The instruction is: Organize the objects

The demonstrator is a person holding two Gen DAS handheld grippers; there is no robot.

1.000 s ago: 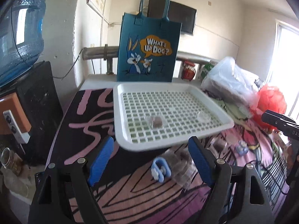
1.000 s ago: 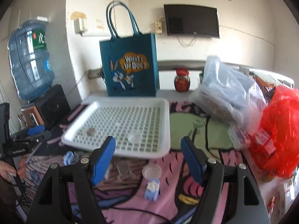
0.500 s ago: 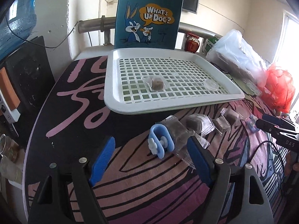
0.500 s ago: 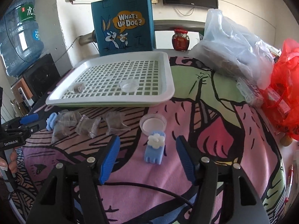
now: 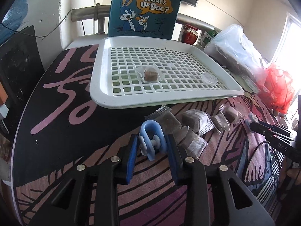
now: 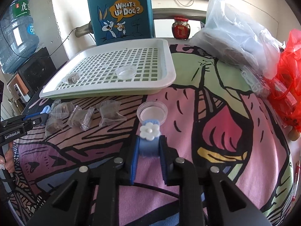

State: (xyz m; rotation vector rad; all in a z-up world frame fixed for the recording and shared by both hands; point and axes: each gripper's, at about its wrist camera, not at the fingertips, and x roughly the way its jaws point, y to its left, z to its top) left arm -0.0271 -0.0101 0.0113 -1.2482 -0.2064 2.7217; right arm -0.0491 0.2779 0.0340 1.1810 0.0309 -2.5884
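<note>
My left gripper point(image 5: 151, 146) is shut on a blue clip point(image 5: 151, 140) that lies on its side on the patterned cloth. My right gripper point(image 6: 149, 147) is shut on a second blue clip with a white flower point(image 6: 149, 137), just in front of a clear round lid point(image 6: 152, 111). A white slotted tray point(image 5: 116, 101) point(image 6: 165, 82) behind them holds one wrapped brown cube point(image 5: 150, 74) point(image 6: 72, 78) and a clear lid point(image 5: 208, 78) point(image 6: 125, 72). Several wrapped brown cubes point(image 5: 191, 119) point(image 6: 79, 115) lie on the cloth in front of the tray.
A blue cartoon tote bag point(image 5: 144, 9) point(image 6: 120, 13) stands behind the tray. A clear plastic bag point(image 6: 235, 33), a red bag point(image 6: 287, 79) and a red jar point(image 6: 180, 28) crowd the right. A water bottle point(image 6: 15, 32) and black box point(image 5: 17, 60) stand left.
Both grippers came down and forward to the cloth and closed, the left on the blue clip, the right on the flower clip. Both were open before.
</note>
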